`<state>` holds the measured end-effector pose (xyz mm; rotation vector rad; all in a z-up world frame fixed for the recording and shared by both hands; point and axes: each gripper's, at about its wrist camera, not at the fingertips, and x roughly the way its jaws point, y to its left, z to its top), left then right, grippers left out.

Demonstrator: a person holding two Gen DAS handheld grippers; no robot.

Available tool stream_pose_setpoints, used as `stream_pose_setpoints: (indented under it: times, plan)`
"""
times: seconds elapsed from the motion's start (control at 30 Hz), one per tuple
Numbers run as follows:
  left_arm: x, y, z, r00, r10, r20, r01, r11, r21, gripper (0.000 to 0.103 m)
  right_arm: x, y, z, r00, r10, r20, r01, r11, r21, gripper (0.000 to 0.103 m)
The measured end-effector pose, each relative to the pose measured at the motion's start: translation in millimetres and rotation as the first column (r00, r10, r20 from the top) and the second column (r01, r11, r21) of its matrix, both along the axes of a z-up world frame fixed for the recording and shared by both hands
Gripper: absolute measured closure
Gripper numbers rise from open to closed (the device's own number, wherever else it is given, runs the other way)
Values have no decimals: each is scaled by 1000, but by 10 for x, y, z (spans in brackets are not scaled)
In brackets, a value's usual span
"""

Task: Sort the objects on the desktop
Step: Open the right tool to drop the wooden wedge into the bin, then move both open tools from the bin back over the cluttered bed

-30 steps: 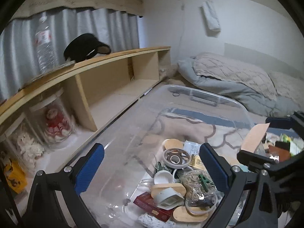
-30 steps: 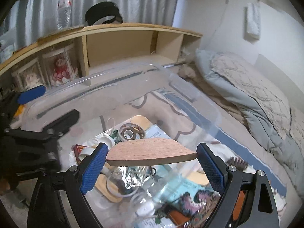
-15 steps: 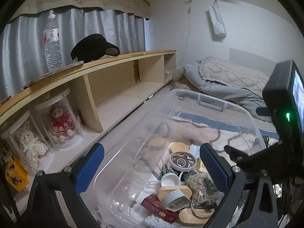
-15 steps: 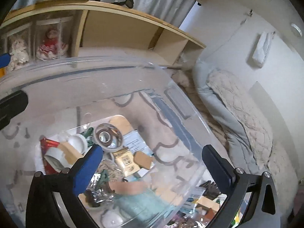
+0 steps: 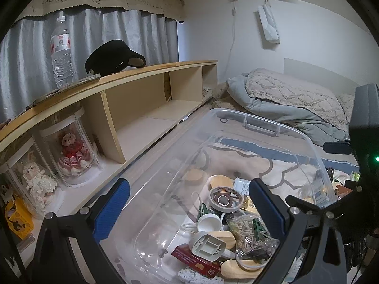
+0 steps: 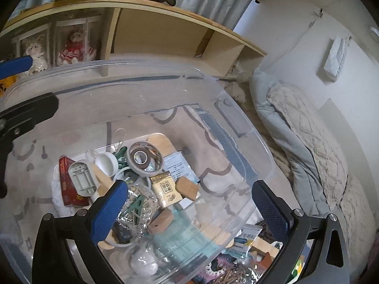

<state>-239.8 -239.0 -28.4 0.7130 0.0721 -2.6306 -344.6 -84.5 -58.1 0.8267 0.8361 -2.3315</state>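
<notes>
Bedroom shelf and bedding behind. Right gripper [image 6: 187, 203]: jaws just opened, spread wide, nothing between. Left gripper [image 5: 189, 203]: spread, empty. Clear bin [image 6: 236, 108] below holds tape roll [image 6: 145, 157], wooden pieces at 6 o'clock. Drop seemingly done; next, fetch another loose item at 5 o'clock.

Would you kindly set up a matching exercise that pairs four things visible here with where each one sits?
Things:
1. water bottle
2. doll in red dress
3. tape roll
4. grey blanket

Places:
A. inside the clear bin
B. on the bed
C. on top of the wooden shelf
D. in a clear case under the shelf top

Pairs: 1-C, 2-D, 3-A, 4-B
</notes>
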Motion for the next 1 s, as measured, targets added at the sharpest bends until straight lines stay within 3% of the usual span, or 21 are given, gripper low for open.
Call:
stream_pose_setpoints:
  times: [0.57,1.0]
  plan:
    - [75,77,28,1000,9,-14,-9,1000,6,2,339,173,231,999,-25,-40,20,995,-102,0]
    - [109,304,63,999,-34,-32,33,999,-25,2,565,565,341,988,-121,-92,96,966,-239,0]
